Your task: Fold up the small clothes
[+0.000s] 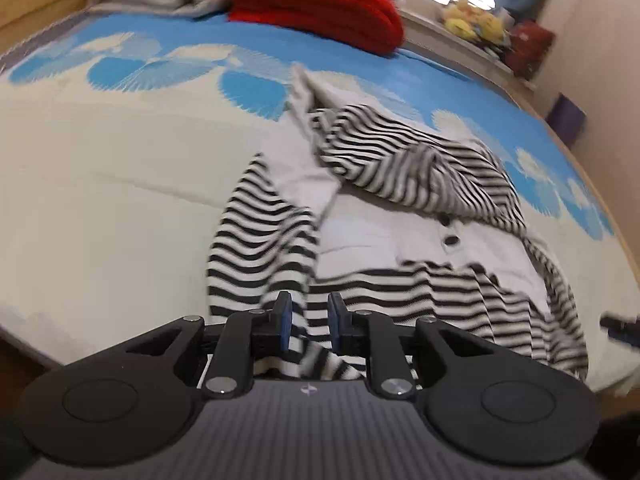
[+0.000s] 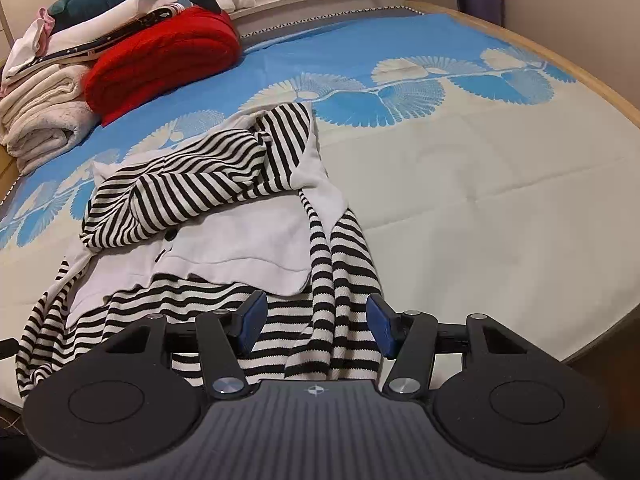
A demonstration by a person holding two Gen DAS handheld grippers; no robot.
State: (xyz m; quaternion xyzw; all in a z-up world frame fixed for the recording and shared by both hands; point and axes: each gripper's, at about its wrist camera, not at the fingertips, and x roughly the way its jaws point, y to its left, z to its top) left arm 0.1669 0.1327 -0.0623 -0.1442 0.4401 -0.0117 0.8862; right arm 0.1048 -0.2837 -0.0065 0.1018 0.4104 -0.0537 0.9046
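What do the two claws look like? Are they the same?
Yes, they match. The left claw and right claw each have black jointed arms with silver pins, blue finger pads, two round black discs, and a grey ribbed body with a small cross mark.

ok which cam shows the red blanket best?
Right wrist. The folded red blanket is sharp and nearly whole there, lying on the bed beside a stack of pale folded linens. The left wrist view shows it blurred and cut off by the top edge.
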